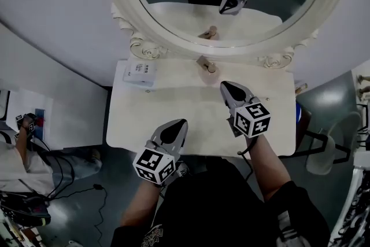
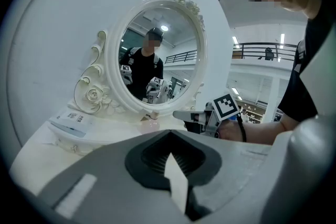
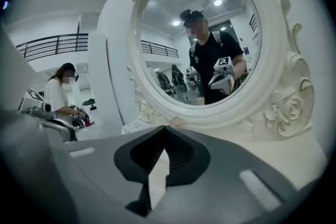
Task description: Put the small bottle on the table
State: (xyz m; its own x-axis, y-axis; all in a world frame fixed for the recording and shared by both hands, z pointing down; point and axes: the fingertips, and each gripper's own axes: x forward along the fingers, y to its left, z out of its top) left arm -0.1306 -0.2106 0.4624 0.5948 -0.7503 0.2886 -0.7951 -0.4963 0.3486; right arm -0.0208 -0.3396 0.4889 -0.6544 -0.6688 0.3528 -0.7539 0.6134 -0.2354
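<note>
Your left gripper (image 1: 182, 123) was closed and empty, low in the centre of the head view, over the dressing table (image 1: 133, 124). Your right gripper (image 1: 224, 86), right of centre, was also closed on nothing. The small bottle (image 1: 207, 65) rested on the tabletop at the foot of the oval mirror (image 1: 231, 46), near the right gripper's tips but apart from them.

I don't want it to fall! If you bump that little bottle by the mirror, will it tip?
Probably: the small bottle looks tall and narrow, so it may tip. It seems round, so it could then roll.
</note>
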